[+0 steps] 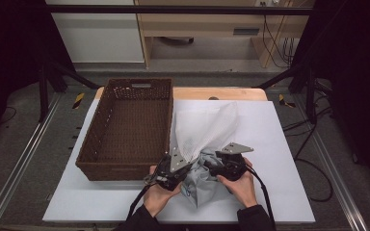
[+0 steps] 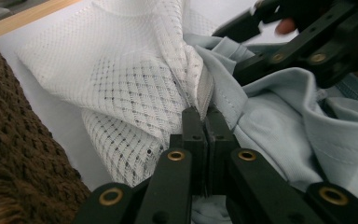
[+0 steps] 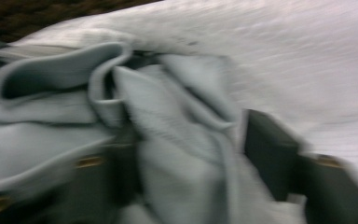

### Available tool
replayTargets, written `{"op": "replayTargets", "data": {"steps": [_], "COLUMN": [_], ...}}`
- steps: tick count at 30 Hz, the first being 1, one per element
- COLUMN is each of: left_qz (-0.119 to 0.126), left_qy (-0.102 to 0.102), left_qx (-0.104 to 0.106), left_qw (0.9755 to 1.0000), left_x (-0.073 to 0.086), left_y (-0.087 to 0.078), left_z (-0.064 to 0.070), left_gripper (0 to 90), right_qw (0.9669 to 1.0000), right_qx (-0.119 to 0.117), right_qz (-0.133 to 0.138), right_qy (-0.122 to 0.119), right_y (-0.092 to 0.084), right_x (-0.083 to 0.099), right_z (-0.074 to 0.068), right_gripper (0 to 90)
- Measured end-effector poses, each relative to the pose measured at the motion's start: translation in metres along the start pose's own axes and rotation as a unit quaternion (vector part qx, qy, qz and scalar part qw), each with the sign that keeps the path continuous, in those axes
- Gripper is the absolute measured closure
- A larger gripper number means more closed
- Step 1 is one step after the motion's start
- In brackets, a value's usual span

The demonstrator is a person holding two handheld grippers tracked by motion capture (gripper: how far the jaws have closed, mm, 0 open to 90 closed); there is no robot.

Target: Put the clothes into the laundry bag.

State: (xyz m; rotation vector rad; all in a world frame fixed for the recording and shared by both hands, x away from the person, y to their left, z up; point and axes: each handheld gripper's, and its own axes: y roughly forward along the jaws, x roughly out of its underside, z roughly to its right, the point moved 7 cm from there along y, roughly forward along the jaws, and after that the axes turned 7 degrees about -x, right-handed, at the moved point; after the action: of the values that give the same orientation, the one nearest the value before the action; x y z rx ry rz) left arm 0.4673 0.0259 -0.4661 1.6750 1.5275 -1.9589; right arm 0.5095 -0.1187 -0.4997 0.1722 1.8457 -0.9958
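One mesh bag [image 2: 135, 88] pinched by left claw [image 2: 204, 116]; right claw [image 3: 186, 154] spread around one shirt [image 3: 177, 154] (one basket [image 1: 125, 130]).

No text, label, brand, number or sign can be read in these pictures. On the light grey garment [image 1: 198, 185], just beside the left claw [image 1: 166, 177], there is a small blue mark at the edge of the cloth, but it is too small to tell if it is letters. The right gripper view is blurred and gives nothing to read.
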Motion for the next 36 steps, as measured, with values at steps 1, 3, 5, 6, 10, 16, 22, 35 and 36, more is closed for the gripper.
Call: {"op": "replayTargets", "data": {"steps": [1,3,5,6,10,16,22,35,36], "left_qz": [0.001,0.002,0.004,0.003,0.007,0.018,0.029,0.003,0.003], "left_qy": [-0.002,-0.005,-0.008,-0.009,-0.02,-0.021,0.005,0.005,0.003], "left_qx": [0.0,-0.001,-0.002,-0.002,-0.002,0.004,0.013,0.0,-0.001], "left_qw": [1.0,1.0,1.0,1.0,0.9998,0.9996,0.9995,1.0,1.0], "left_x": [0.0,0.0,-0.001,-0.002,-0.006,-0.021,-0.024,0.003,0.004], "left_y": [0.0,0.0,-0.001,-0.002,-0.004,-0.013,-0.018,0.0,0.001], "left_z": [-0.001,-0.002,-0.003,-0.003,-0.005,-0.003,0.006,0.004,0.003], "left_gripper": [88.7,88.7,88.7,88.7,88.7,88.8,88.8,88.6,88.6], "right_qw": [0.9996,0.9992,0.9988,0.9983,0.9934,0.991,0.9975,0.9991,0.9992], "right_qx": [-0.025,-0.04,-0.04,-0.043,-0.067,-0.082,-0.031,0.012,-0.004], "right_qz": [0.002,0.004,0.013,0.016,0.04,0.032,0.005,0.019,0.023], "right_qy": [0.011,0.0,-0.025,-0.036,-0.084,-0.101,-0.064,-0.036,-0.032], "right_y": [0.0,-0.005,-0.015,-0.018,-0.032,-0.02,0.011,-0.014,-0.021], "right_x": [0.0,-0.002,-0.004,-0.004,-0.004,-0.009,-0.011,-0.009,-0.009], "right_z": [-0.003,-0.008,-0.018,-0.022,-0.049,-0.068,-0.054,-0.028,-0.031], "right_gripper": [60.0,75.6,79.1,79.3,79.6,79.6,80.4,50.8,45.1]}}
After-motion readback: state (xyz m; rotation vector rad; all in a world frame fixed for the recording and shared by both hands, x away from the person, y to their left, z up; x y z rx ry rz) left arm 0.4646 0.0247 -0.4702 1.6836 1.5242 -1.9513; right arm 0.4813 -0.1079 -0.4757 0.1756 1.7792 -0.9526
